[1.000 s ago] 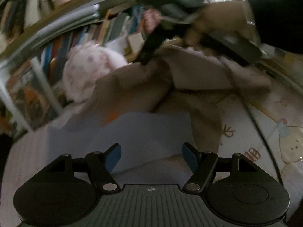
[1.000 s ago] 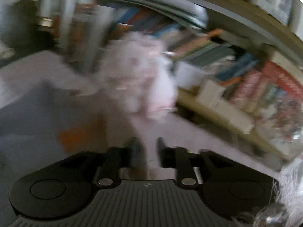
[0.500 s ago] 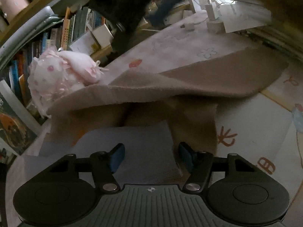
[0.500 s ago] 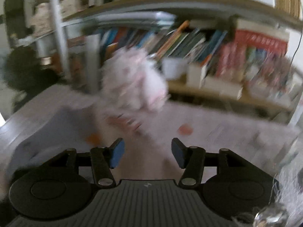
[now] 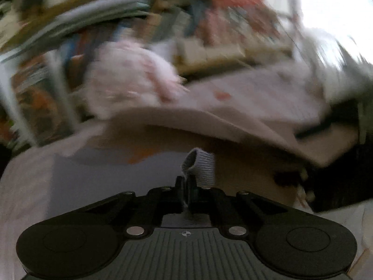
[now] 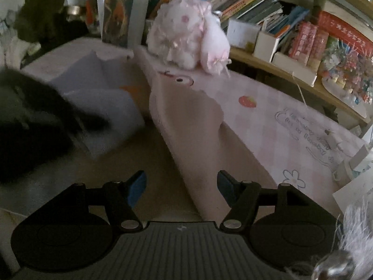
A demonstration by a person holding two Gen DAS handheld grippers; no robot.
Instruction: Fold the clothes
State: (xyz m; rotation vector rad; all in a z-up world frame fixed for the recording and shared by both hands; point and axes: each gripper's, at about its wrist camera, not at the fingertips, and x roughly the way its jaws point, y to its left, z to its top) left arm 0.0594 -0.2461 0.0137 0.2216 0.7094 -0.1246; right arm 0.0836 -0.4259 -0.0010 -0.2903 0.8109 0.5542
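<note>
In the left wrist view my left gripper [image 5: 185, 186] is shut on a ribbed grey-lavender cloth edge [image 5: 201, 165], which stands up from between the pads. The lavender garment [image 5: 105, 177] spreads to the left, and a beige garment [image 5: 209, 126] lies across behind it; this view is blurred. In the right wrist view my right gripper [image 6: 181, 183] hovers with its jaws opening over a long fold of the beige garment [image 6: 191, 121], and the pads do not press on it. The lavender garment [image 6: 102, 102] lies left of that fold, partly hidden by a dark blurred sleeve [image 6: 35, 121].
A pink plush toy [image 6: 186, 37] sits at the back of the pink printed mat [image 6: 279, 121]. Shelves of books [image 6: 256, 11] run behind it. White boxes and cables [image 6: 356, 161] lie at the mat's right edge. A dark blurred shape [image 5: 333, 186] fills the left view's right side.
My left gripper has gone from open to shut on the ribbed lavender edge, and its view swung and blurred. My right gripper has opened wider and come down over the beige fold.
</note>
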